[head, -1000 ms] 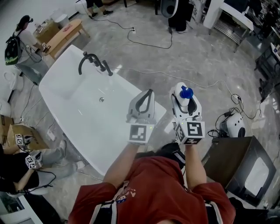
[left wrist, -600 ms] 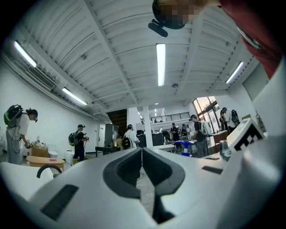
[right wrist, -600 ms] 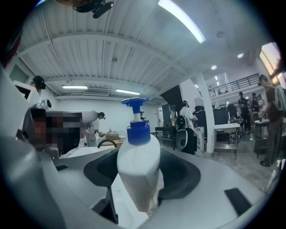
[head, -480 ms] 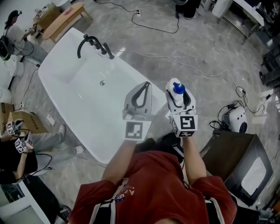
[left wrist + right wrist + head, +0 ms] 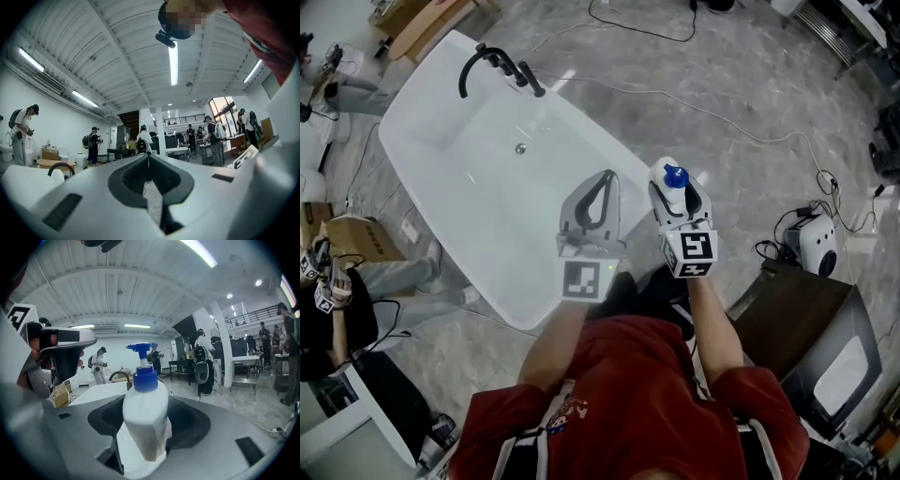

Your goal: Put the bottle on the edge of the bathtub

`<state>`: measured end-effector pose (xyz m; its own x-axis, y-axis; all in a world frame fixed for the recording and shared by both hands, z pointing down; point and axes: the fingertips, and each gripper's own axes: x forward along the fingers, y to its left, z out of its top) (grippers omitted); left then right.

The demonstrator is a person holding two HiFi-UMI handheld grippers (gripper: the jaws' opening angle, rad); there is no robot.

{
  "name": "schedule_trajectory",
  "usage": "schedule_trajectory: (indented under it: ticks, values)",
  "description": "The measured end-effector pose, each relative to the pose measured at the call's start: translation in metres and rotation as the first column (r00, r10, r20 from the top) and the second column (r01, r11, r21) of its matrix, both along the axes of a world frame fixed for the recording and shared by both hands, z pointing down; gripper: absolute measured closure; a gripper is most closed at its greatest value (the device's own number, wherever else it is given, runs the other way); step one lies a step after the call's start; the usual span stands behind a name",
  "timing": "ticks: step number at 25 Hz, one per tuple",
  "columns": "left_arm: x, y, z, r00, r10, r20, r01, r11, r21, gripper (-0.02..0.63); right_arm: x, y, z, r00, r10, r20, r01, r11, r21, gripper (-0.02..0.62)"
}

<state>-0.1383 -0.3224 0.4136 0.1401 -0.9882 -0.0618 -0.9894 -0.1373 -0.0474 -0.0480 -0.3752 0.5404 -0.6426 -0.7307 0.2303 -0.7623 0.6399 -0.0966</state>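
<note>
Two grippers were held out side by side in front of the person in the red shirt [image 5: 628,403], above a grey marbled floor [image 5: 750,84]. Far off to the left of both pairs of jaws sat a cardboard box [image 5: 352,242]. The white bathtub [image 5: 422,127] stretched away ahead and to the left of the left gripper [image 5: 607,180], whose jaws overlapped the tub's near right part in the head view. A black faucet [image 5: 492,64] stood at the far end, well beyond the tips, and the drain [image 5: 521,148] lay between the faucet and the jaws. In the left gripper view those jaws met at the tips with nothing between them.

Just to the right, the right gripper [image 5: 677,187] was clamped on the bottle [image 5: 145,413], which was white with a blue pump top. It stood upright between the jaws, its base down by the pads and its pump rising above them. In the head view it sat just right of the tub's near right rim, apart from it; how high above the rim could not be told. In the right gripper view the faucet showed ahead of the jaws, slightly left, behind the bottle. Further right of the jaws stood a white device [image 5: 817,246] and, nearer the person, a dark cabinet [image 5: 802,328].
</note>
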Motion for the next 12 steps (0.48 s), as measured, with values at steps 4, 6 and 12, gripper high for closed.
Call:
schedule_trajectory:
  ticks: [4,6,12]
  values:
    - [0.003,0.003,0.014,1.0,0.023,0.017,-0.023,1.0,0.0,0.589,-0.003,-0.003,0.026,1.0,-0.009,-0.022,0.008,1.0,-0.022,0.322]
    - [0.006,0.004,0.017,0.999,0.032,0.029,-0.033,0.999,0.016,0.589,-0.004,-0.002,0.038,1.0,-0.013,-0.025,0.013,0.999,-0.033,0.322]
    - [0.011,-0.001,0.036,0.999,0.029,0.033,-0.029,1.0,-0.001,0.589,0.002,-0.009,0.077,0.999,-0.009,-0.032,0.007,0.998,-0.07,0.322]
